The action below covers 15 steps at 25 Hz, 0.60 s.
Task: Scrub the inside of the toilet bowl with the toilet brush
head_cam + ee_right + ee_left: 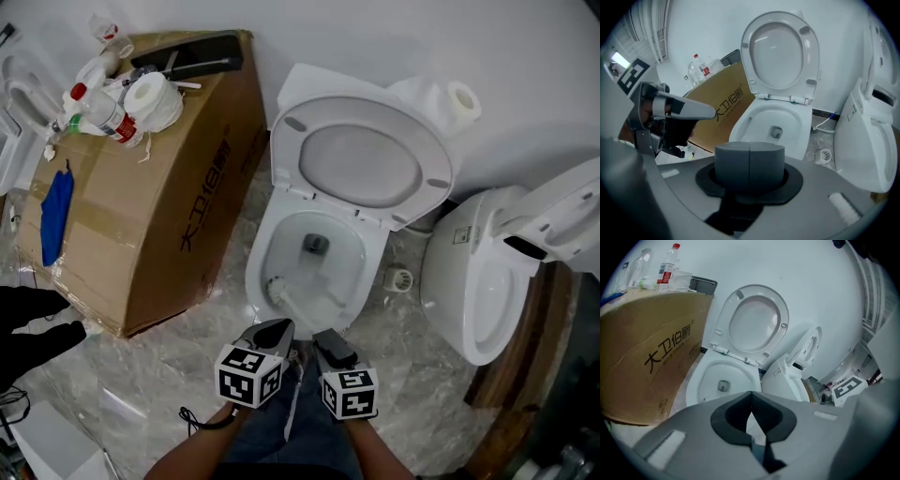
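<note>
Toilet brush [277, 287] lies in toilet bowl [255, 272] at 7 o'clock, unheld. Left gripper [275, 329] and right gripper [329, 341]: jaws closed, empty. Scrubbing likely still pending.

Bright, even light; both gripper views bulge, edges vignetted.

1. Toilet bowl [281, 234]: white, open, with seat and lid tipped up against the wall and a dark drain at the bottom
2. Toilet brush [277, 286]: pale head lying inside the bowl, low on its left inner wall
</note>
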Available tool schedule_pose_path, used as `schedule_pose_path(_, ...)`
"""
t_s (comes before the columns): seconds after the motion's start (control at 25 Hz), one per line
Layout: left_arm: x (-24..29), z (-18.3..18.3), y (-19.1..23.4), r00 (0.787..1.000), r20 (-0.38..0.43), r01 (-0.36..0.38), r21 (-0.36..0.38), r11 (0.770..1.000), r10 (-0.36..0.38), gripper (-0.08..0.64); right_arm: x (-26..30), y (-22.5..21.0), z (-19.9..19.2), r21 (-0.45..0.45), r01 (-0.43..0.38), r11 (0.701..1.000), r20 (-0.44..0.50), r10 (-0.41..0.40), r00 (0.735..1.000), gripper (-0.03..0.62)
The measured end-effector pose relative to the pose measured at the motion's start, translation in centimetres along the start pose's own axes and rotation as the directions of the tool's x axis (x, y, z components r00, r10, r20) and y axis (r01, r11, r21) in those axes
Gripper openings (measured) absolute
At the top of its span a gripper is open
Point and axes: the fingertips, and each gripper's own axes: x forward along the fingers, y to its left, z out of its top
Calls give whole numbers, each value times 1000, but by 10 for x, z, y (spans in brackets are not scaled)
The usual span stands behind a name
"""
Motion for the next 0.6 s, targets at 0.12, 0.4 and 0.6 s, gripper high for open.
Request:
schedule_pose_path(0.12,-3,-1,7,1000,1,-12,-4,1000,12,14,3,-7,6,-11,23,1000,7,-22,1000,155)
schedule_pose_path(0.4,9,-4,13,1000,-5,-7,-39,999,7,9,31,-25,12,-18,49,999,-5,-49,999,155)
schedule_pose_path(0.6,20,5,12,1000,1,-6,-19,1000,6,9,56,-33,33,-19,45,999,31,-45,999,155)
